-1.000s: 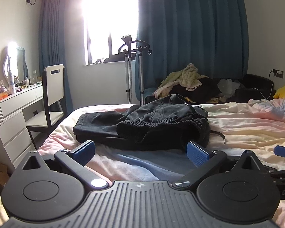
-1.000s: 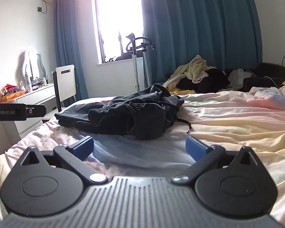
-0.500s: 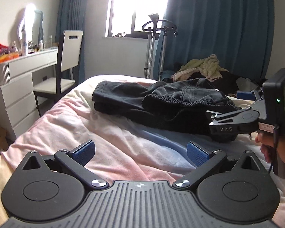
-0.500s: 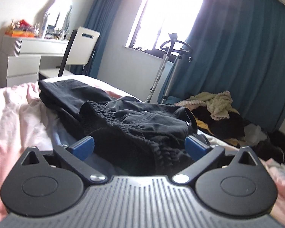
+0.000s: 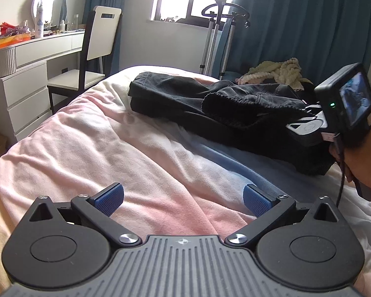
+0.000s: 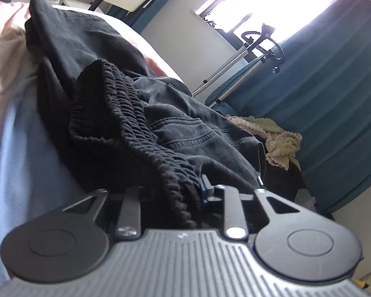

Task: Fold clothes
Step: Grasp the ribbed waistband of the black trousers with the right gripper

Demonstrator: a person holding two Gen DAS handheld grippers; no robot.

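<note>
The right gripper was clamped on the ribbed waistband of the black trousers, fingers drawn close around the bunched knit. The left gripper hovered with its blue pads spread wide, empty, over the pink blanket. The trousers lay mid-bed, long axis running from the waistband at the right gripper away toward the chair side, legs folded double. Bare blanket stretched between the left gripper and the trousers' near edge.
</note>
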